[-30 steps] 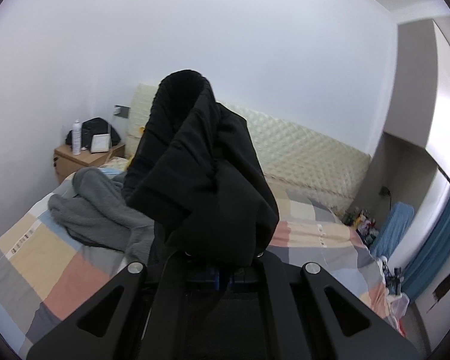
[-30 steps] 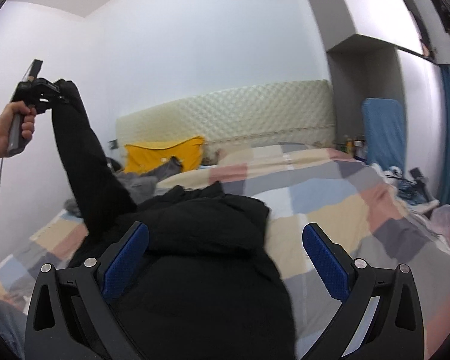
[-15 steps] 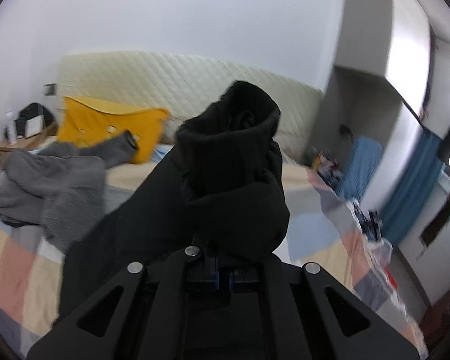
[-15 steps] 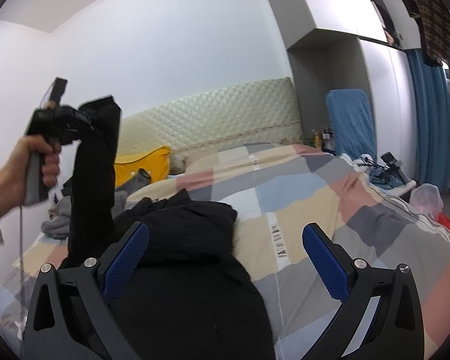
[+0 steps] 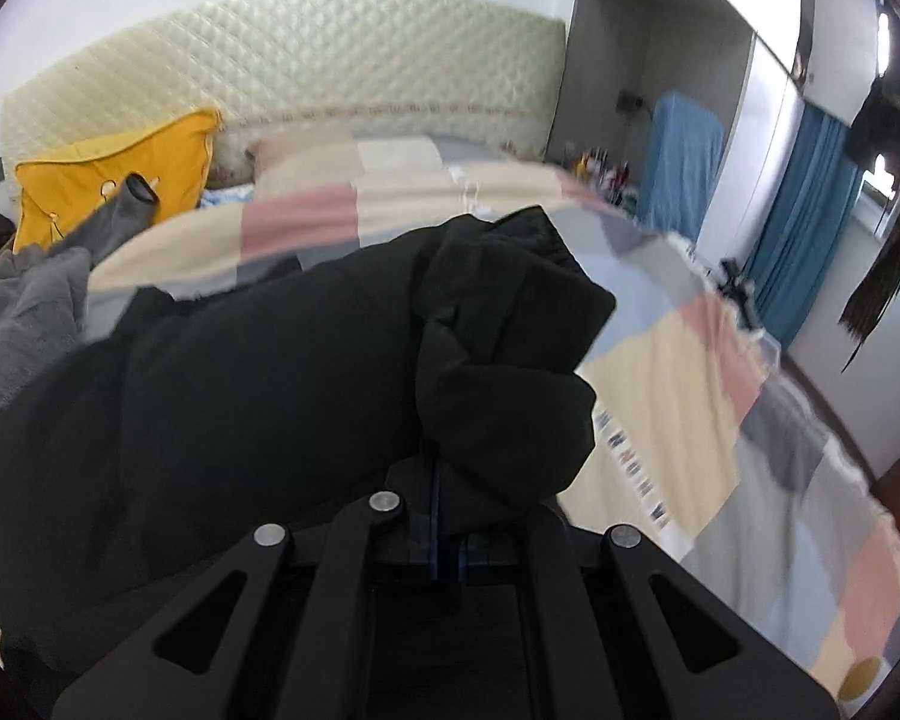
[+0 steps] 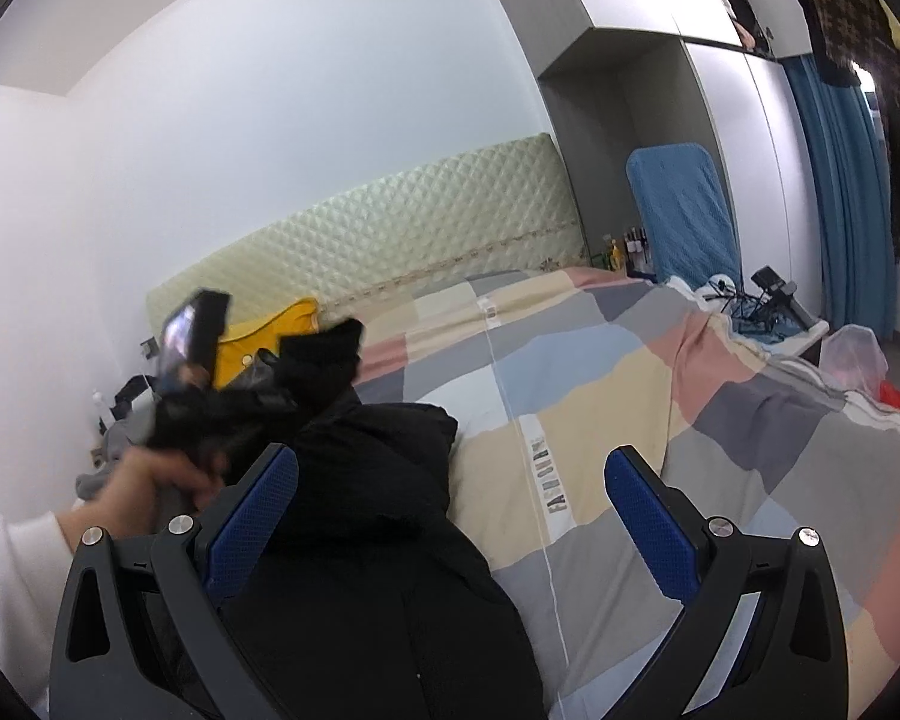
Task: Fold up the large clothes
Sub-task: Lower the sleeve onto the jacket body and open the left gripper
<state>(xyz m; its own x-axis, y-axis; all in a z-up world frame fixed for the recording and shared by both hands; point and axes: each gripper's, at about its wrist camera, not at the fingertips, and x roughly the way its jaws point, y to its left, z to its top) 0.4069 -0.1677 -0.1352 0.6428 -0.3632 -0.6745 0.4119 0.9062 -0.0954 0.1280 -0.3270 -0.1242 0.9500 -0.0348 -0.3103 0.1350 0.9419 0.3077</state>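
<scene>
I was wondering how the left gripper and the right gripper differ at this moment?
The left gripper is shut on a bunched sleeve of the black jacket; the right gripper stands wide open and holds nothing. The left one's blue pads are hidden between the closed fingers, while the right one's blue pads show plainly. Both point across the bed, over the same jacket.

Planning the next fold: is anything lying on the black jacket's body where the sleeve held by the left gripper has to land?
Nothing visible does. The left gripper is shut on the sleeve, and the black jacket shows bare fabric; the grey garment lies beside it.
</scene>
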